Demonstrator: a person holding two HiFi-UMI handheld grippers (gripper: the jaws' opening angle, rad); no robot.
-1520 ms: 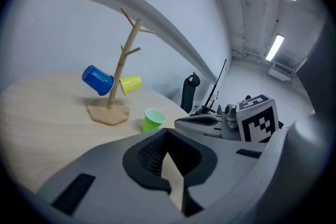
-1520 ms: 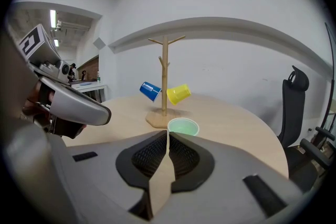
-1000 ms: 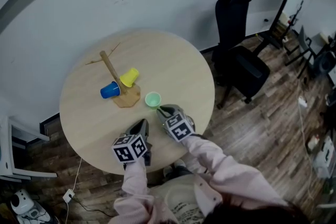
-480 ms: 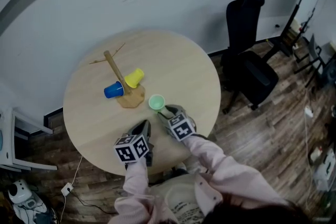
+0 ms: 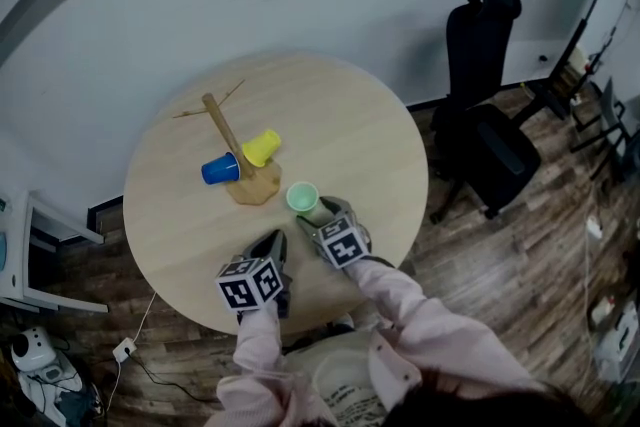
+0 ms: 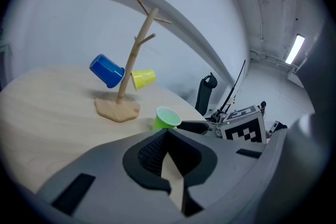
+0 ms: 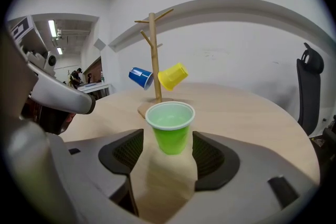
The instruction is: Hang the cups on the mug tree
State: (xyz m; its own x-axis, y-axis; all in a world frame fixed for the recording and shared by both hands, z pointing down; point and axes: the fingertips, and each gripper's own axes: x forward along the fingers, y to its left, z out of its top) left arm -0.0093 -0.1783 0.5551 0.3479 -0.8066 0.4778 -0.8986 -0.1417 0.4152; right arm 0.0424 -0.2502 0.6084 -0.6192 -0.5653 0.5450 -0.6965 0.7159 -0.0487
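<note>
A green cup (image 7: 170, 128) stands upright on the round table (image 5: 340, 135), just in front of the wooden mug tree (image 5: 225, 140). My right gripper (image 7: 168, 147) has it between its pads. The jaws have just been opening, and the left pad stands off the cup wall. A blue cup (image 5: 220, 169) and a yellow cup (image 5: 262, 148) hang on the tree's lower pegs, one on each side. My left gripper (image 5: 272, 240) hovers over the table's near edge to the left, its jaws together with nothing in them. In the left gripper view the green cup (image 6: 166, 118) shows just past its tips.
A black office chair (image 5: 485, 105) stands off the table's right side on the wood floor. The tree's flat wooden base (image 5: 250, 187) lies close to the left of the green cup. Bare tabletop lies to the right and behind.
My right gripper has sunk slightly toward the table with the green cup, and its jaws have spread. The left gripper has stayed where it was.
</note>
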